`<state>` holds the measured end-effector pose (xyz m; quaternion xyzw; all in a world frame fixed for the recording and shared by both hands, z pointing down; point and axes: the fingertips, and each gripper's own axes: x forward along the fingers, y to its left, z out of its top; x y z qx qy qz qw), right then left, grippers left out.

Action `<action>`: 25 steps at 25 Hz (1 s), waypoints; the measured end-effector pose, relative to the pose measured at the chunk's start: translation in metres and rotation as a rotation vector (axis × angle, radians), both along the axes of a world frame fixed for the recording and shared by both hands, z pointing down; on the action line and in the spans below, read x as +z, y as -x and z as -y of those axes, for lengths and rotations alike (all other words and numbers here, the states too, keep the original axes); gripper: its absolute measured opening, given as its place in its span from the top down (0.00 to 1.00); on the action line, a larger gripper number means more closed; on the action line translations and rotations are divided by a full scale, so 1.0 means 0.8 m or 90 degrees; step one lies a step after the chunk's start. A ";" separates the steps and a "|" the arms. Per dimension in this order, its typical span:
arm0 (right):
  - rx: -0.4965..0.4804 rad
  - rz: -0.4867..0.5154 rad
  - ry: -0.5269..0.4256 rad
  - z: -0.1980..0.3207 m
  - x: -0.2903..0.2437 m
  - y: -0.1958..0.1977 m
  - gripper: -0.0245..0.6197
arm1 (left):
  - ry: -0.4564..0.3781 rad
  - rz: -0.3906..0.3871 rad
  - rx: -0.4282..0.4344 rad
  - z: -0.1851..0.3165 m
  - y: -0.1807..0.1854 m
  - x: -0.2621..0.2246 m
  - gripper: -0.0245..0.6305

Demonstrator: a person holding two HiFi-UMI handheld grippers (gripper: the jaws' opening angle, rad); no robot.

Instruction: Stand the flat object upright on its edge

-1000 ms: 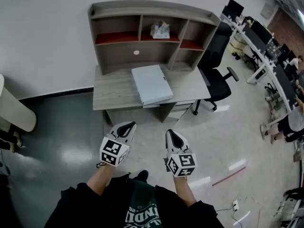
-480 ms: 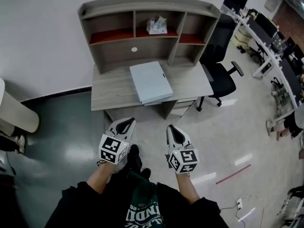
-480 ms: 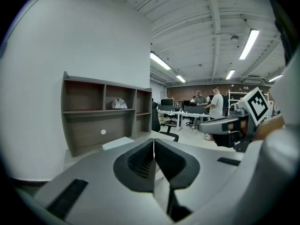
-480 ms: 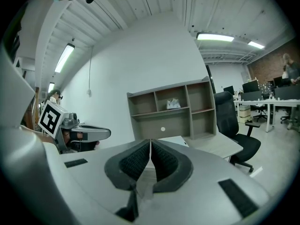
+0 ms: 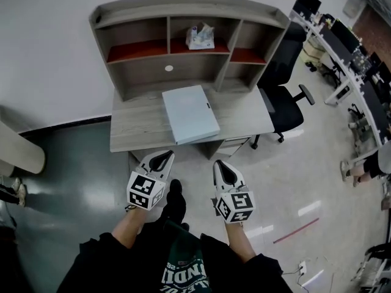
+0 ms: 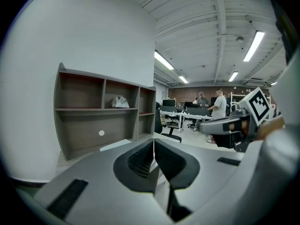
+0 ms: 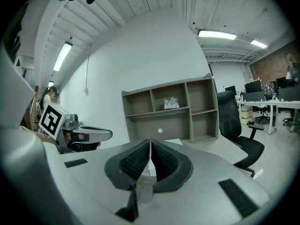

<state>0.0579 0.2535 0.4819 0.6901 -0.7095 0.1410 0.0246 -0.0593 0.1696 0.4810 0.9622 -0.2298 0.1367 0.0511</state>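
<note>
A pale blue-grey flat rectangular folder (image 5: 190, 113) lies flat on the grey wood-grain desk (image 5: 134, 124), its near edge at the desk's near edge. Bare desktop stays open to its left and right, and the boxy shelf hutch (image 5: 177, 72) walls off the far side. A black office chair (image 5: 284, 102) stands just right of the desk. The left gripper (image 5: 161, 158) and right gripper (image 5: 223, 169) hover over the floor near the desk, ribbed dark pads (image 7: 136, 161) pressed together, holding nothing. In both gripper views the jaws hide most of the folder.

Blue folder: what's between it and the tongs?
Head view: only the grey wooden desk's front edge lies between pale blue folder, left tongs and right tongs.
</note>
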 end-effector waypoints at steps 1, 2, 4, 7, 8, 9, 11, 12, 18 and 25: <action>0.000 0.000 0.001 0.008 0.001 -0.005 0.91 | 0.002 -0.001 0.000 0.007 -0.006 0.002 0.94; -0.001 0.001 0.003 0.017 0.002 -0.010 0.91 | 0.004 -0.001 0.001 0.015 -0.012 0.003 0.94; -0.001 0.002 0.006 0.038 0.004 -0.021 0.91 | 0.007 0.003 0.003 0.034 -0.023 0.007 0.94; 0.004 0.006 0.011 0.073 0.008 -0.036 0.91 | 0.012 0.009 0.006 0.069 -0.038 0.012 0.94; 0.004 0.006 0.014 0.085 0.009 -0.041 0.91 | 0.015 0.009 0.005 0.081 -0.042 0.013 0.94; 0.003 0.005 0.017 0.097 0.010 -0.045 0.91 | 0.018 0.009 0.003 0.094 -0.045 0.014 0.94; 0.000 0.002 0.023 0.123 0.008 -0.053 0.91 | 0.025 0.008 0.000 0.118 -0.050 0.015 0.94; -0.003 0.000 0.025 0.137 0.006 -0.056 0.91 | 0.028 0.008 -0.001 0.130 -0.053 0.015 0.94; -0.026 -0.007 0.037 0.220 0.001 -0.061 0.91 | 0.037 0.014 -0.014 0.200 -0.058 0.020 0.94; -0.057 -0.018 0.056 0.301 0.007 -0.048 0.91 | 0.065 0.003 -0.026 0.267 -0.052 0.035 0.94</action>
